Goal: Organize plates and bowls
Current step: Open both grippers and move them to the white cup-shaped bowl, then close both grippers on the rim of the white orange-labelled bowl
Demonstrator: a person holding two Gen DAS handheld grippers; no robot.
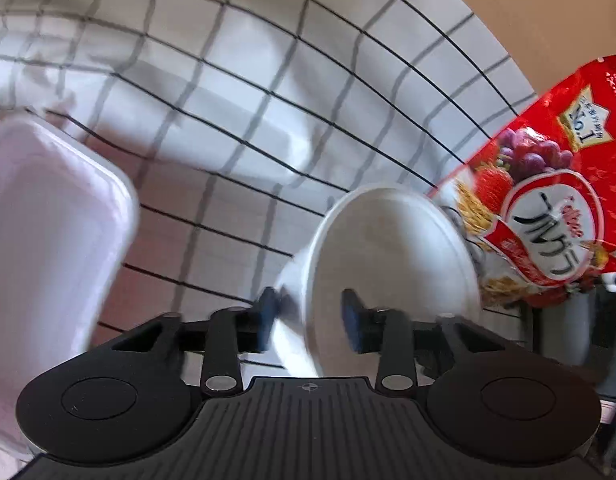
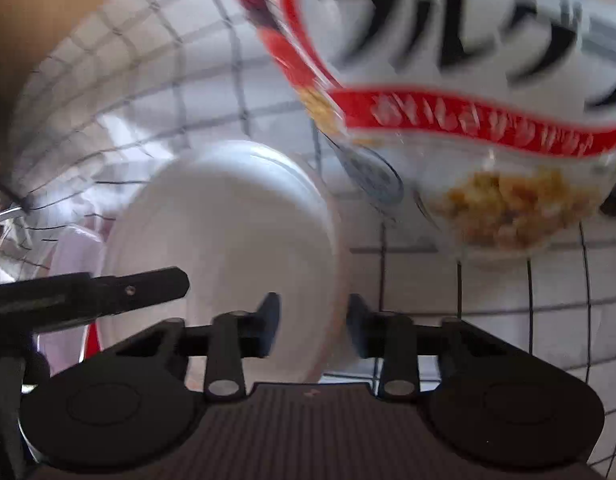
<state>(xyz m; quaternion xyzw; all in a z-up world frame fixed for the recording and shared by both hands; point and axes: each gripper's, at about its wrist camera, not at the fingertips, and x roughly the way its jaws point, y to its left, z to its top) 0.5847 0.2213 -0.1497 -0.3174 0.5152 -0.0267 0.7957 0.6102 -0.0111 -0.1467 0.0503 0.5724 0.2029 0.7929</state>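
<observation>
Left gripper was clamped on white bowl's rim; right gripper straddled the opposite rim, grip unclear. Bowl was tilted over checked cloth, pink container left, cereal bag behind.

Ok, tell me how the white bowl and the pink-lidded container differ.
The white bowl is round; the pink-lidded container is rectangular with rounded corners. The bowl is open and tipped on edge, with the left hand-held gripper straddling its rim; the container is lidded and free of the gripper. Both are pale and over the checked cloth.
</observation>
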